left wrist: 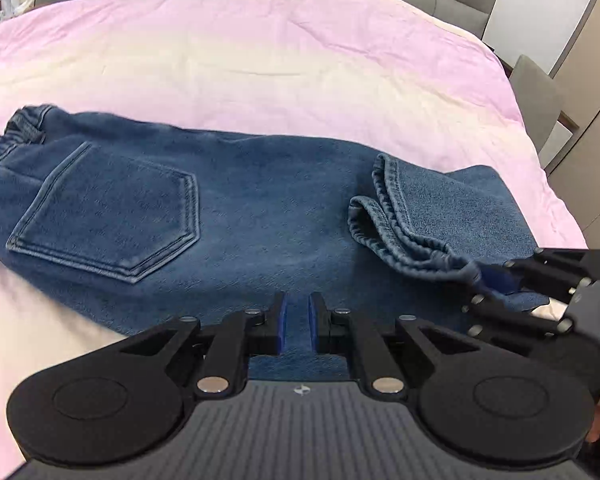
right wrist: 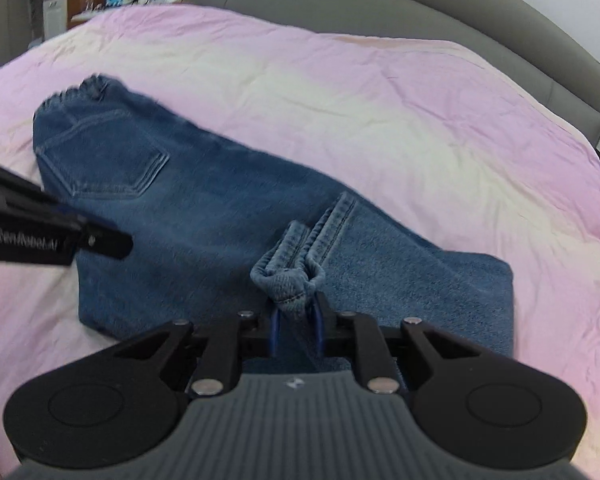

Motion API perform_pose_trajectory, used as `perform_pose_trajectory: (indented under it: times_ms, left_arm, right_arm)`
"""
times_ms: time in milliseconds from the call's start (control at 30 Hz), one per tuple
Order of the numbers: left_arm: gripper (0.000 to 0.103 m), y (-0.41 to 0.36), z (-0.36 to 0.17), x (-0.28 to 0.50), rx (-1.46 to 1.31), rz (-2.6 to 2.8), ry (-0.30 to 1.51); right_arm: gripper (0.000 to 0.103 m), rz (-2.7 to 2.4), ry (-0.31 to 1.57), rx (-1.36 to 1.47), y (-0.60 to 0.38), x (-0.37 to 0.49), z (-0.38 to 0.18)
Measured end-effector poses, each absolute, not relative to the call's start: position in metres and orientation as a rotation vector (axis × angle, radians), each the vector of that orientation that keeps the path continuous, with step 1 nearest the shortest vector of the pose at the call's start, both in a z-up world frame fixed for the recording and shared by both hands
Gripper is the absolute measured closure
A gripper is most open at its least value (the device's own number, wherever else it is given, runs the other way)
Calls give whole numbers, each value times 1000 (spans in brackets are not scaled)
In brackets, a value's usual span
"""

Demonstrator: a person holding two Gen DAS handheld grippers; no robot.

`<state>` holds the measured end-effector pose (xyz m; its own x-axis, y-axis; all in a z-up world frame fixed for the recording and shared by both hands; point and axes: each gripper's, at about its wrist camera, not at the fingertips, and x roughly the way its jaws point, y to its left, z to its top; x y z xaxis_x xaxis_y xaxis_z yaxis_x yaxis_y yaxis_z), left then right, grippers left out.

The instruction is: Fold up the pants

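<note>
While jeans point(right wrist: 204, 208) lie on pink bedding point(right wrist: 420, 112), right gripper point(right wrist: 296, 320) pinching hem point(right wrist: 288, 280), left gripper point(left wrist: 297, 320) nearly closed, empty.

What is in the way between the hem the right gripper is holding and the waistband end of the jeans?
Nothing visible. The right gripper pinches the hem, and only flat denim lies between it and the waistband.

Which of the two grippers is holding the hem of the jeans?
The right gripper: the bunched hem sits pinched between its pads. The left gripper has nothing between its nearly closed pads.
</note>
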<state>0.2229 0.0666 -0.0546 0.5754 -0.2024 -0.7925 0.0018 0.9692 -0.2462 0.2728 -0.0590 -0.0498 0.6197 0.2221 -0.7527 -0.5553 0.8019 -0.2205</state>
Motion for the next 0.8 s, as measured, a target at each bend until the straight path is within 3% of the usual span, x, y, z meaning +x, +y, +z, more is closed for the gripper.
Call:
perform_pose_trajectory:
  times_ms: [167,233,367,433,467,633,733,800]
  left_arm:
    - [92,71,-57,230,-254,-142,965]
    - [92,69,-56,235,-258,-162,963]
    - [92,72,-61,239,-258,-200,967]
    - [92,70,-63,244,-270,-215,969]
    - [92,69,-63,246,-279,-221,971]
    - [92,55,-63,261,-349,-286,973]
    - [87,43,-68,273,-404,-318,990]
    - [87,35,-72,279,-402,-289,994]
  right_arm:
    - [83,497,835,-622,-45,267,-83]
    - [71,529,864,-617,-47,267,-86]
    - [58,620,887,-544,-59,268,-72]
    - [43,652,897,-501,-69,267,-59]
    - [42,659,894,-486,-76,267,-52]
    - [44,606,866,-446,-107,285,-28]
    - [58,562,895,-389,-125,306,-29]
    - [58,568,949,-272,-135,316,-32]
